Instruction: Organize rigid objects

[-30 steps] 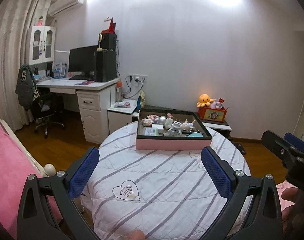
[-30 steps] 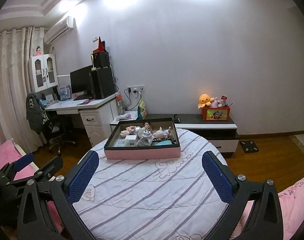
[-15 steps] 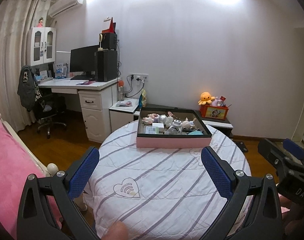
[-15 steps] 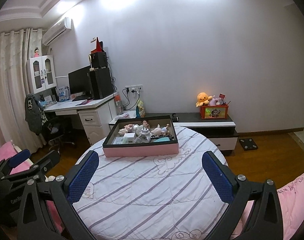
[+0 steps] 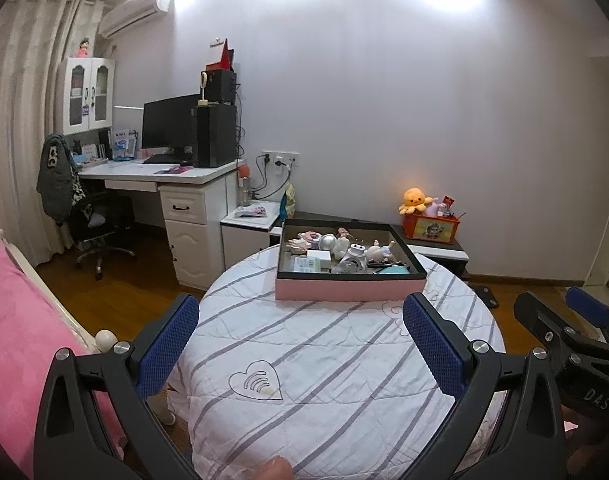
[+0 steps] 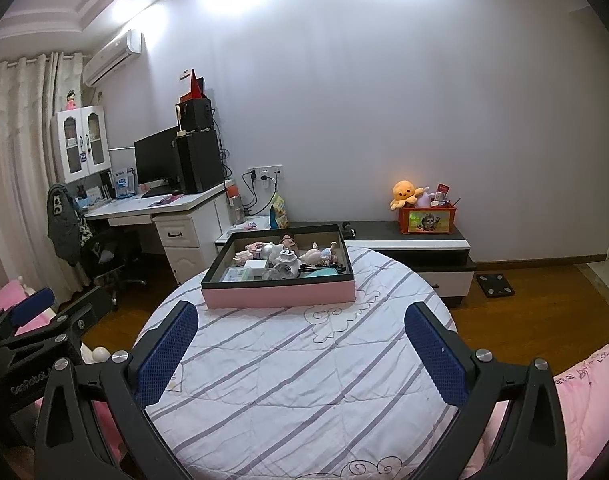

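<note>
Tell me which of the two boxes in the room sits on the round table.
The pink box with the dark rim, full of small objects. The orange box stands on the low cabinet by the wall.

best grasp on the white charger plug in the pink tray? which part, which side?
Judging from the right wrist view, the white plug stands prongs-up amid clutter in the pink tray. Probably grip its upper body across the sides, coming from above: the tray walls and neighbouring toys block a level approach. Both grippers are open, well short.
</note>
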Demonstrator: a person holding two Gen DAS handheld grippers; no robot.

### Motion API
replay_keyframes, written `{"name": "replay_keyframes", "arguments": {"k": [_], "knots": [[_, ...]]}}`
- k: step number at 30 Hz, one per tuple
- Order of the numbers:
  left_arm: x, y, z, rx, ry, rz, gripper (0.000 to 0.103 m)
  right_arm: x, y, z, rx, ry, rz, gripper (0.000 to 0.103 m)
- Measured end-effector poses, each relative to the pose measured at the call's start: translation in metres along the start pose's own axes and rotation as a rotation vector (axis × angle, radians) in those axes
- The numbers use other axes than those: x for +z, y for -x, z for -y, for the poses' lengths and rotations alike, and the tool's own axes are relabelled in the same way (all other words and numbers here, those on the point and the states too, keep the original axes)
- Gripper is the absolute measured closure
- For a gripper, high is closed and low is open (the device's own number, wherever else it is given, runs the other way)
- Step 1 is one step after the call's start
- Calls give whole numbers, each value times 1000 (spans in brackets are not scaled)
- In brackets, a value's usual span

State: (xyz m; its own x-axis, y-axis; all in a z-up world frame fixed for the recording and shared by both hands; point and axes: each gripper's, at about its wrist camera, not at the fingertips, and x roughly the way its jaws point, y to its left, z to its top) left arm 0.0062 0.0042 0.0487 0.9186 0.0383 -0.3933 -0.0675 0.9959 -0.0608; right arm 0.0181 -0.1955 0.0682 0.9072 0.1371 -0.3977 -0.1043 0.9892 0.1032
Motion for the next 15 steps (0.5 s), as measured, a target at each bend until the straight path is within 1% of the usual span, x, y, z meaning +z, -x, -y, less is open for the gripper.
{"name": "replay_keyframes", "arguments": {"k": [4, 7, 10, 15], "knots": [[0, -2, 1, 4, -9, -6, 0, -1, 0, 0, 3, 1, -3, 0], [-1, -2, 3, -12, -9, -7, 0, -2, 0, -1, 3, 1, -6, 0], [-4, 2, 5, -2, -18, 22, 0, -3, 0, -2, 5, 1, -8, 0], [-4, -1, 1, -42, 12, 7, 0, -4, 0, -2, 5, 1, -11, 0]]}}
